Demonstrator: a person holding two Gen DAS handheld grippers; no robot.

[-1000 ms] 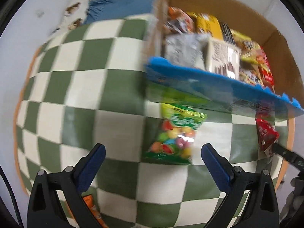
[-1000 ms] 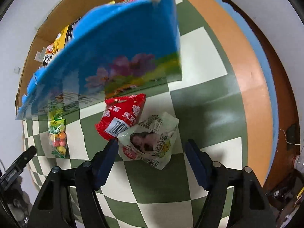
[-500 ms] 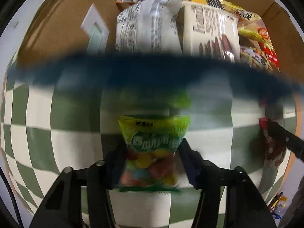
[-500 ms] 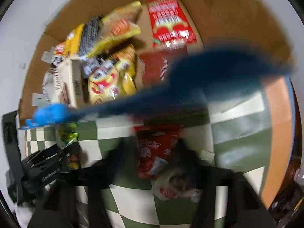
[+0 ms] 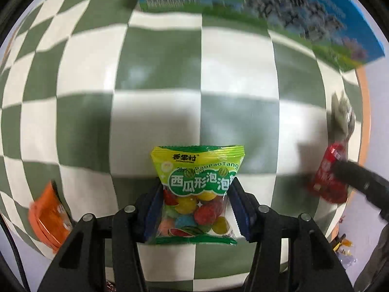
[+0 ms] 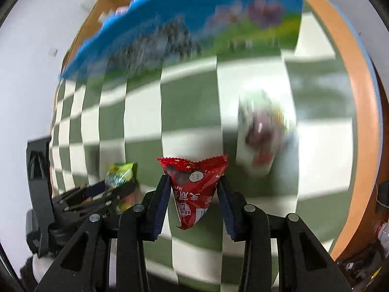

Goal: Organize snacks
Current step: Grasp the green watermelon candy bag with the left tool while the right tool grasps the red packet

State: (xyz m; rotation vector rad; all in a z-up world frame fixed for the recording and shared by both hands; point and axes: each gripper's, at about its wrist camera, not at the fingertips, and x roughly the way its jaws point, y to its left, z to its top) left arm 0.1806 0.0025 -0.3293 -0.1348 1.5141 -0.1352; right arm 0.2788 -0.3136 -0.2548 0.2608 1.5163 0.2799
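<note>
Your green gum-ball packet (image 5: 194, 194) sits pinched in the closed left gripper (image 5: 195, 209) and your red snack packet (image 6: 193, 194) in the closed right gripper (image 6: 193, 203), both above the checkered cloth (image 5: 158, 73), near the blue-printed box (image 6: 194, 24).

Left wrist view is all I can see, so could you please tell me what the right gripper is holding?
Observer: The right gripper is shut on a red foil snack packet, pinched into a wedge between the blue pads.
Operator: Thank you. Is anything lying beside it on the checked cloth?
Observer: Yes, a blurred white snack pouch lies apart from it, nearer the orange edge.
Operator: Does your view also show my left gripper?
Observer: It does: the left gripper is shut on the green bag of coloured gum balls.
</note>
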